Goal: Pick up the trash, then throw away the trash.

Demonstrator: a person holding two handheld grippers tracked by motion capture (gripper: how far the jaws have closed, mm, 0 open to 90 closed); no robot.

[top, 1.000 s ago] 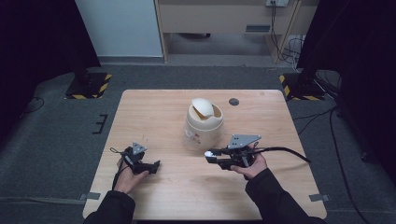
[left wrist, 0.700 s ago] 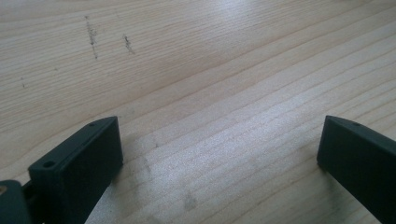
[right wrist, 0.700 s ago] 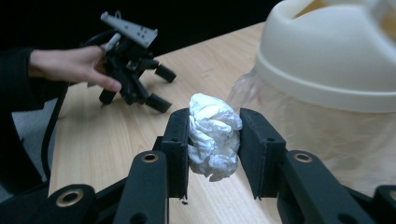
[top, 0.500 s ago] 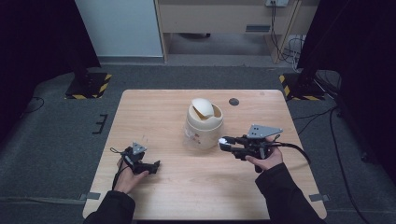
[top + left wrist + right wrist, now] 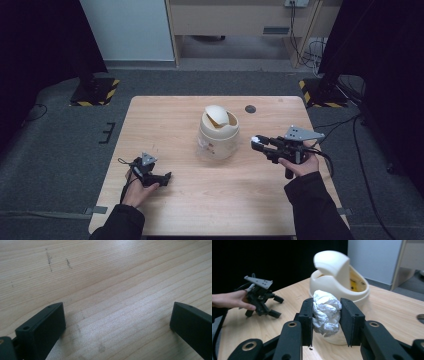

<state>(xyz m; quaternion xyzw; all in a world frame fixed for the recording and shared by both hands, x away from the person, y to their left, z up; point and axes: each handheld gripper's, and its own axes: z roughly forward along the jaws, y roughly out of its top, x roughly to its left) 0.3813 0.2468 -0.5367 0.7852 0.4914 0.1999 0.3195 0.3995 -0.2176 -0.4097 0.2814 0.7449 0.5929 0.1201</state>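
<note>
**Paper wad in right claw, bin just ahead**

Right claw [image 5: 326, 315] is clamped on a crumpled white paper wad [image 5: 325, 312], held above the desk [image 5: 165, 115] just right of the cream swing-lid bin [image 5: 217, 132]. Left claw [image 5: 162, 178] rests low on the desk near the front-left corner, jaws wide apart w/ nothing between them.

Risks, as I judge: the bin's lid [image 5: 332, 262] is tipped, leaving only a narrow opening. Let go too early or off-line and the wad prob. bounces off lid or rim onto the desk. Pushing in could shove the light bin, since the left claw isn't bracing it.

High view gives layout but the wad is a mere white speck. Right gripper view shows grip & lid gap; left gripper view shows bare wood.
</note>
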